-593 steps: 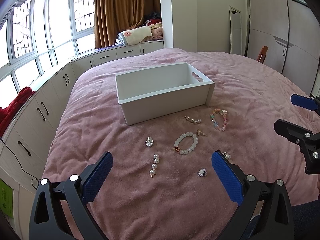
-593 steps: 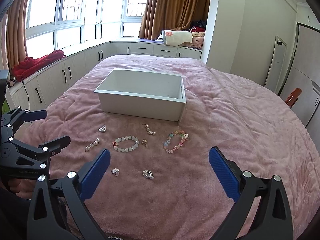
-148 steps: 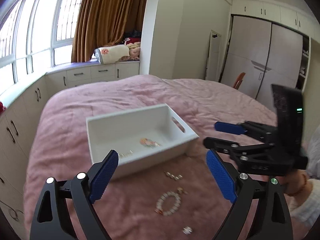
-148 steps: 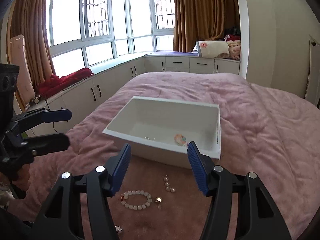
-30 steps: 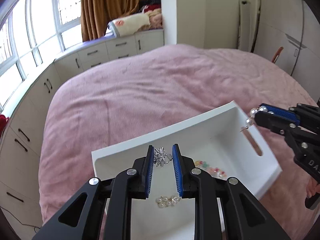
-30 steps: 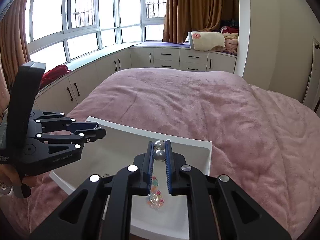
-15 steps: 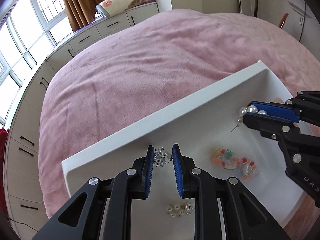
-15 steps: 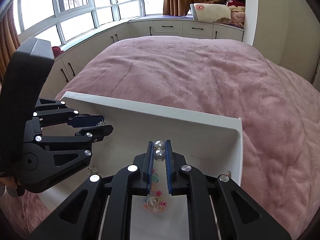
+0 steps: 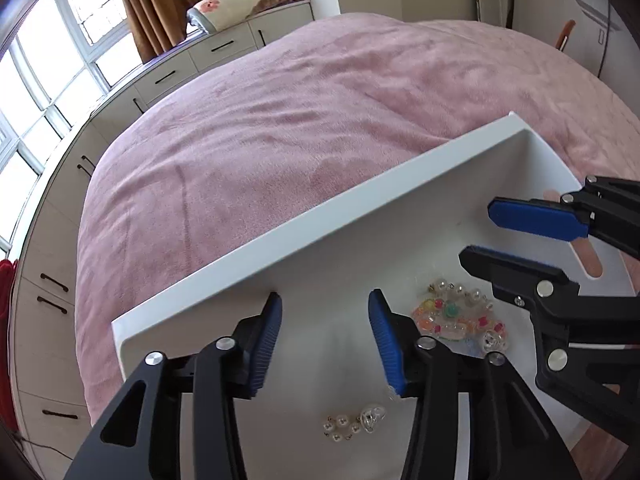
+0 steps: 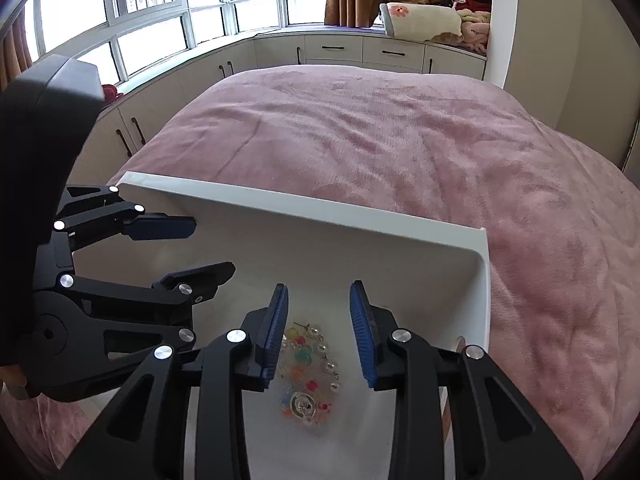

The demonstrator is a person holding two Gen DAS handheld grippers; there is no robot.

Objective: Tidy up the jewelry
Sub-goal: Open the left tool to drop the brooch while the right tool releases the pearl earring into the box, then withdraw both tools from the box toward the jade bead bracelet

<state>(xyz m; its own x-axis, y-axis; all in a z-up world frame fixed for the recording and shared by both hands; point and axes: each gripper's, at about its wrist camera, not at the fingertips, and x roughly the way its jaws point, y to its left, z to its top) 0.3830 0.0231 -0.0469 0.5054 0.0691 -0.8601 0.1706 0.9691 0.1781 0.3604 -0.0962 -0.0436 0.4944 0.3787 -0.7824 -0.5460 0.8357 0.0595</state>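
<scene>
A white box [image 9: 280, 240] sits on the pink bed; it also shows in the right wrist view [image 10: 320, 208]. My left gripper [image 9: 324, 320] is open and empty above the box's inside. My right gripper [image 10: 318, 316] is open and empty over a colourful bead bracelet [image 10: 306, 372]. The bracelet [image 9: 456, 320] lies on the box floor with a pearl earring [image 10: 320, 336] on its far edge. A pearl earring and a clear pendant [image 9: 356, 422] lie on the floor near the left gripper. The right gripper [image 9: 516, 236] shows in the left view, the left gripper [image 10: 188, 248] in the right view.
The pink blanket [image 9: 320, 100] covers the bed around the box. White cabinets [image 10: 340, 50] run under the windows at the back and left. A folded blanket [image 10: 424, 20] lies on the window seat. A wardrobe [image 9: 560, 20] stands at the right.
Both grippers have opened. The left one let go of the silver flower piece and the right one let go of the pearl earring, which now lies by the bracelet.
</scene>
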